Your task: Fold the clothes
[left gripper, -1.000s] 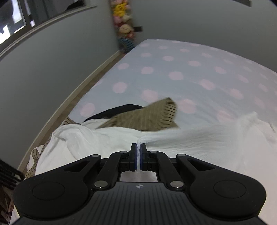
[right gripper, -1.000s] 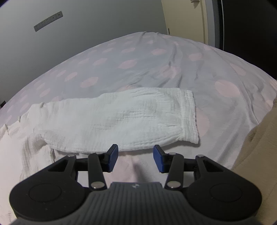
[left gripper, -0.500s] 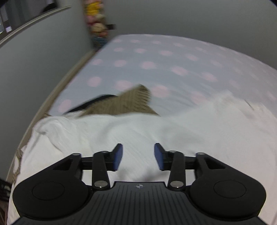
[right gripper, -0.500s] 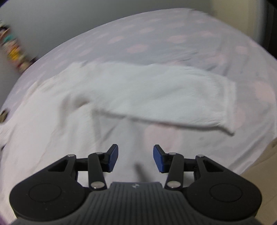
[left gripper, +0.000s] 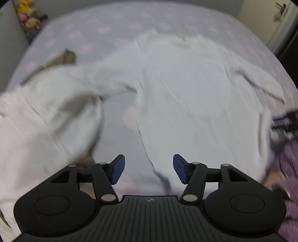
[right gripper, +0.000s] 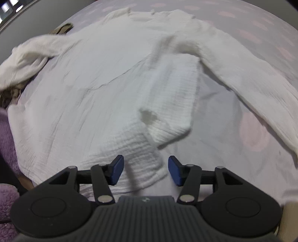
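While both of my grippers are hanging over the bed, a white shirt (right gripper: 104, 78) is lying spread flat across the dotted sheet (right gripper: 257, 33), its collar toward the far side. My left gripper (left gripper: 149, 169) is standing with its blue-padded jaws wide apart and holding nothing; it is sitting above the near edge of the shirt's body, where a strip of bare sheet is showing between the body and the left sleeve (left gripper: 46, 111). That sleeve is lying bunched and bent at the left side, though the left view is blurring too much for finer detail. My right gripper (right gripper: 145, 172) is likewise gaping open and gripping nothing, poised just over the shirt's lower right corner, where the crinkled hem (right gripper: 130, 149) is rumpling into a small folded flap. The right sleeve (right gripper: 251, 89) is stretching out across the sheet toward the right edge of the right view. A brown striped garment (right gripper: 63, 28) is peeking out from beyond the left sleeve, on the far left of the bed. Purple fleece (right gripper: 7, 130), seemingly my own clothing, is showing at the near left edge of the right view. A row of soft toys (left gripper: 28, 16) is standing in the far left corner of the room.
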The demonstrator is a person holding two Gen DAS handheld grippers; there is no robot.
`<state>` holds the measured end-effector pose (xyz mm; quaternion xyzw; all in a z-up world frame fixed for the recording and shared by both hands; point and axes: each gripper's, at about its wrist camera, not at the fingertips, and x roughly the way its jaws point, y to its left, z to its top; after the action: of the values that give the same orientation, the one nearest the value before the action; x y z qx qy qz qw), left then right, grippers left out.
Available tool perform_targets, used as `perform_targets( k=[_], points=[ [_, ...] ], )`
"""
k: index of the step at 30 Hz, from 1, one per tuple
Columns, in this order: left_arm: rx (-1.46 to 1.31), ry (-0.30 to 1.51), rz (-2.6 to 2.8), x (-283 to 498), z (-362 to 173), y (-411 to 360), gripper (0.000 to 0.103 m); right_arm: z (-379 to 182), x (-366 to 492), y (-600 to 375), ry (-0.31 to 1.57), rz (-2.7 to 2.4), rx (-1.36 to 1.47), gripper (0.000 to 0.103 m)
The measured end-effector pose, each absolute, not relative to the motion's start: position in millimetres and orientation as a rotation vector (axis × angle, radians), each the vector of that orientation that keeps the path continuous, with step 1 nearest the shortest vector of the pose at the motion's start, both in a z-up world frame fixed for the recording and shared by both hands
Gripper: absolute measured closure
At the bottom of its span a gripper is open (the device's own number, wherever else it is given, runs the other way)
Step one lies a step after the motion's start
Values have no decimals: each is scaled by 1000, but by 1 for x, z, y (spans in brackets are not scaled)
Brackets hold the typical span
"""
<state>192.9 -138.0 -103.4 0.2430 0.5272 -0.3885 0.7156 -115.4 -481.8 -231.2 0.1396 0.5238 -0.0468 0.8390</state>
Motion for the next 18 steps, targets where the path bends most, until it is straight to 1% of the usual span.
perform_targets(
  k=[4,5,6,7,8,9,10,11,12,13,14,16,18],
  points=[
    [581,1305,-883,184,-137,-141,47,-243,-102,-479,1180,-59,284,47],
    [593,1331,-881,182,-144,-144,47,-245,-101,-478,1193,-54,280,52],
    [606,1354,-876,181,-151,-148,47,-245,-101,-477,1199,-52,278,63],
    [619,1377,-871,180,-157,-152,47,-245,-103,-477,1199,-48,281,71],
    [633,1400,-865,178,-164,-156,47,-243,-105,-477,1195,-43,288,86],
    [646,1423,-860,177,-171,-160,48,-241,-108,-476,1186,-40,295,93],
    [659,1446,-854,175,-177,-164,57,-236,-112,-476,1171,-39,301,94],
    [672,1469,-849,174,-184,-169,71,-231,-116,-475,1154,-39,306,96],
    [671,1463,-855,172,-184,-169,75,-225,-120,-474,1136,-40,311,96],
    [665,1447,-867,169,-182,-169,85,-218,-125,-474,1115,-41,326,96],
    [658,1430,-879,166,-180,-169,100,-210,-131,-474,1090,-43,350,97],
    [628,1388,-903,163,-168,-167,103,-193,-142,-472,1052,-52,393,97],
    [567,1331,-929,162,-144,-161,103,-172,-155,-470,1017,-65,429,97]
  ],
)
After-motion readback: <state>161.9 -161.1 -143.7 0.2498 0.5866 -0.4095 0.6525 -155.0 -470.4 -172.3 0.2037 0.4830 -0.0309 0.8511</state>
